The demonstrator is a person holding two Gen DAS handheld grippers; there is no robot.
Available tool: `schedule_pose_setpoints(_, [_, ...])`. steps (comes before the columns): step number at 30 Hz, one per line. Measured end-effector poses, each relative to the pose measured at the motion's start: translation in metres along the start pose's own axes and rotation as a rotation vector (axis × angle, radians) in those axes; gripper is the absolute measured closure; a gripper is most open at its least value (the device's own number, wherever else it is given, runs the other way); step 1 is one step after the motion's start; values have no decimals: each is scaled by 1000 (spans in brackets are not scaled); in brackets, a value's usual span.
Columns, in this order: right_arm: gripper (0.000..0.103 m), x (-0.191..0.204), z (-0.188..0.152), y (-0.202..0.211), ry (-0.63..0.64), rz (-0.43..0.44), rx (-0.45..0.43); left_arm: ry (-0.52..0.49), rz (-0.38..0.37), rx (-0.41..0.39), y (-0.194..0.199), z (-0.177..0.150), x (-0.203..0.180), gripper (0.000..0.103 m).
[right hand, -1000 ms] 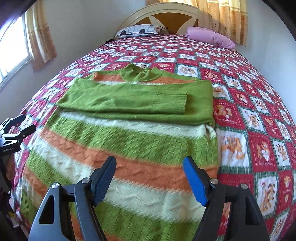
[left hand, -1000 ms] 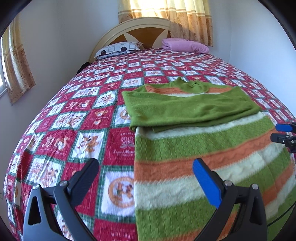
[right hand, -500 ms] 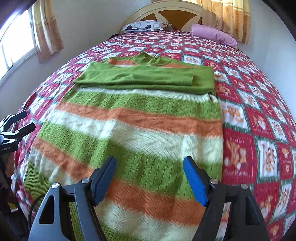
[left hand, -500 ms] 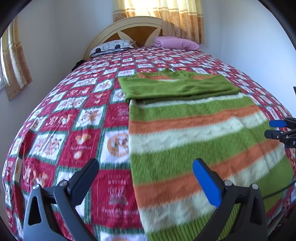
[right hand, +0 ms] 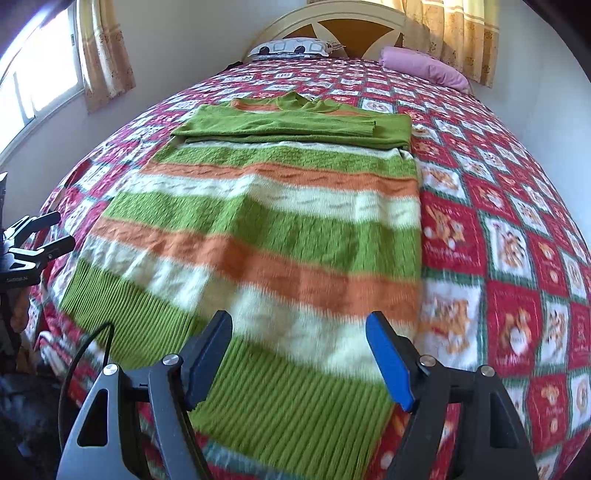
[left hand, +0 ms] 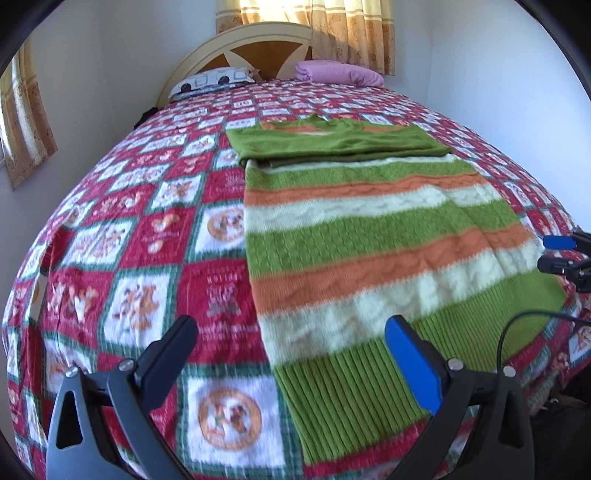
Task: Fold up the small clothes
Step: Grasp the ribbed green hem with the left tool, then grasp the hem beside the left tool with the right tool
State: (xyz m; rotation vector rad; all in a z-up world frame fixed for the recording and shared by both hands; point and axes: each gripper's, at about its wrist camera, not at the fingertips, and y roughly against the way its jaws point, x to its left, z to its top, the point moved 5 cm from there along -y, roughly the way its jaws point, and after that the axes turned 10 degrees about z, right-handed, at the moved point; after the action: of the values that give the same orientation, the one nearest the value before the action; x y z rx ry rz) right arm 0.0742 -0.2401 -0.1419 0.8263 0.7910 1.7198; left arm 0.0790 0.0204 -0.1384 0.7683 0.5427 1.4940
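Room: white walls, curtains (left hand: 354, 33) at 12 o'clock.
Bed (left hand: 122, 236): red patchwork quilt.
Sweater (left hand: 369, 236): centre, flat on the bed, sleeves folded across chest.
Pillows (right hand: 421, 66): 12 o'clock.
Left claw (left hand: 291, 354): spread, empty.
Right claw (right hand: 299, 347): spread, empty.

Right gripper (right hand: 299, 350) wide apart, empty, above ribbed green hem of striped sweater (right hand: 258, 236). Sweater flat on red patchwork quilt (right hand: 517, 229), sleeves (right hand: 280, 123) folded across chest. Left gripper (right hand: 40, 232) at left edge, parted, holding nothing. Purple pillow (right hand: 421, 68) and patterned pillow (right hand: 291, 48) by headboard (right hand: 332, 18). Curtained window (right hand: 40, 70) left.
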Motion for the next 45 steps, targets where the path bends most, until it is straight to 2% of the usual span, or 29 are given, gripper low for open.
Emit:
schedule_pose_setpoints(6, [28, -3, -35, 8, -40, -7, 15, 44, -33, 33, 7, -18, 5, 2])
schedule_pose_setpoints(9, [28, -7, -50, 11, -56, -9, 34, 72, -90, 82, 3, -25, 4, 12])
schedule_pose_setpoints(17, [28, -23, -66, 28, -104, -23, -6, 119, -159, 183, -11, -45, -4, 43])
schedule_pose_setpoints(20, [28, -26, -67, 29, -107, -19, -10, 131, -161, 217, -16, -52, -7, 44])
schedule_pose_setpoints(24, [28, -31, -70, 27, -117, -21, -7, 113, -132, 199, -17, -53, -9, 48])
schedule_pose_setpoints(25, [28, -33, -70, 26, -122, -23, -5, 113, -126, 191, -17, -53, -8, 60])
schedule_pose_setpoints(26, [28, -35, -71, 25, -130, -24, -6, 107, -119, 184, -18, -52, -8, 78])
schedule_pose_setpoints(29, [28, -37, -71, 26, -138, -22, -21, 94, -127, 161, -15, -50, -9, 94])
schedule_pose_setpoints(31, [28, -38, -70, 27, -145, -10, -27, 75, -114, 141, -11, -48, -9, 95])
schedule_pose_setpoints(35, [28, -33, -71, 27, -149, 43, -28, 103, -129, 115, -6, -41, -1, 97])
schedule_pose_setpoints(38, [28, -30, -72, 26, -128, 30, -25, 134, -147, 90, 0, -36, 6, 97])
schedule_pose_setpoints(40, [37, -29, -71, 25, -119, 35, -33, 153, -168, 71, 4, -33, 8, 97])
schedule_pose_setpoints(42, [65, -28, -72, 23, -93, 17, -35, 163, -182, 54, 6, -29, 8, 97])
schedule_pose_setpoints(43, [71, -28, -72, 23, -82, 9, -39, 168, -192, 43, 7, -26, 8, 98])
schedule_pose_setpoints(44, [82, -31, -71, 24, -93, 23, -51, 177, -200, 33, 8, -24, 10, 98])
schedule_pose_setpoints(45, [88, -35, -71, 26, -116, 49, -64, 184, -205, 28, 9, -22, 11, 98])
